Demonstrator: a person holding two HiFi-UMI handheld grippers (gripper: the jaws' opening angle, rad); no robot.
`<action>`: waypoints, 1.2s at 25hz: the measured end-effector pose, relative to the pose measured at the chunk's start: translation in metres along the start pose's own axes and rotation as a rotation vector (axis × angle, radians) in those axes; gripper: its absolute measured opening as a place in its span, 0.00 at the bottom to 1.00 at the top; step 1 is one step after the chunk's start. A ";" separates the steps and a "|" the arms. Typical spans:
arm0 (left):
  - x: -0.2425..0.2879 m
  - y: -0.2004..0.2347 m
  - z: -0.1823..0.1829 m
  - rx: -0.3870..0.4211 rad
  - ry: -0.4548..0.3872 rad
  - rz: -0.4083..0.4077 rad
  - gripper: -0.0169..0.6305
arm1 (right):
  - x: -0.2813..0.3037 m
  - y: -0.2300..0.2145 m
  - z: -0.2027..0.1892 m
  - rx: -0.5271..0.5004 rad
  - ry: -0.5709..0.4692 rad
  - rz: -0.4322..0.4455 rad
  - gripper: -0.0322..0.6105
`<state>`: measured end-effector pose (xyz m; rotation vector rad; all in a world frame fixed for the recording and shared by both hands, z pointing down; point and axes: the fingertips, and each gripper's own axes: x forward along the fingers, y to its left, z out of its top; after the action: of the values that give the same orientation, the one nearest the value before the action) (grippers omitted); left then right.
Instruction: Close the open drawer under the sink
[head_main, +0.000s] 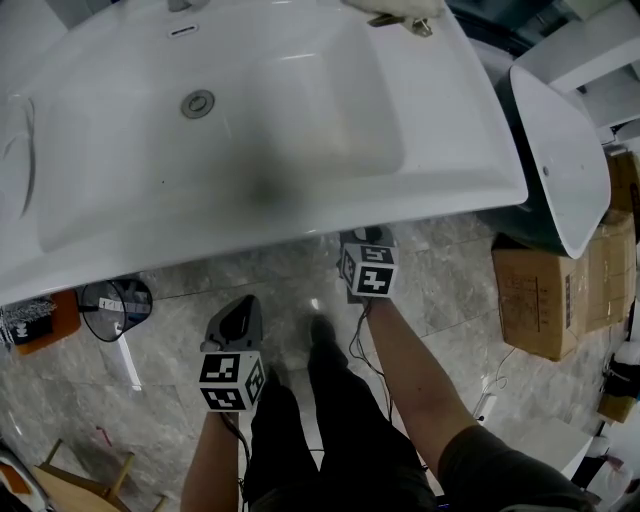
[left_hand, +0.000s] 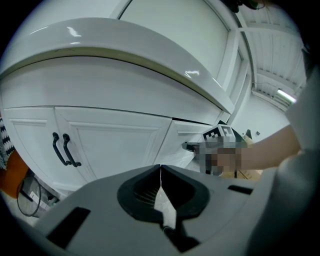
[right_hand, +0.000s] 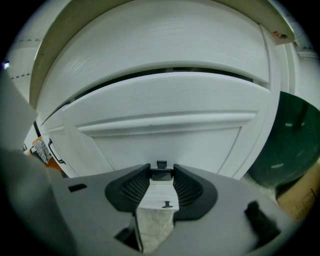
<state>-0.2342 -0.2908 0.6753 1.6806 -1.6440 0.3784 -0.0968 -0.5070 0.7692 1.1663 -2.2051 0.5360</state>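
Observation:
The white drawer front under the sink stands slightly out, with a dark gap along its top edge. My right gripper is against that front, its jaws closed on the small dark drawer handle. In the head view the right gripper reaches under the sink's front rim and its tips are hidden. From the left gripper view the same drawer shows at the cabinet's right end. My left gripper is shut and empty, held back from the cabinet, lower left in the head view.
Two white cabinet doors with black handles stand left of the drawer. A second white basin and cardboard boxes are on the right. A round black wire object and an orange item lie on the grey marble floor at left.

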 end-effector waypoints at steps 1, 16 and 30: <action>-0.002 -0.001 0.000 -0.001 -0.001 -0.005 0.05 | -0.001 0.000 -0.001 0.013 0.008 -0.003 0.28; -0.096 -0.020 0.004 0.087 -0.070 -0.139 0.05 | -0.176 0.038 -0.023 0.166 -0.069 -0.066 0.28; -0.189 -0.083 0.004 0.172 -0.093 -0.237 0.05 | -0.333 0.097 -0.027 0.214 -0.166 -0.019 0.28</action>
<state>-0.1823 -0.1639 0.5216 2.0242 -1.4899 0.3362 -0.0201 -0.2368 0.5633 1.3856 -2.3168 0.7039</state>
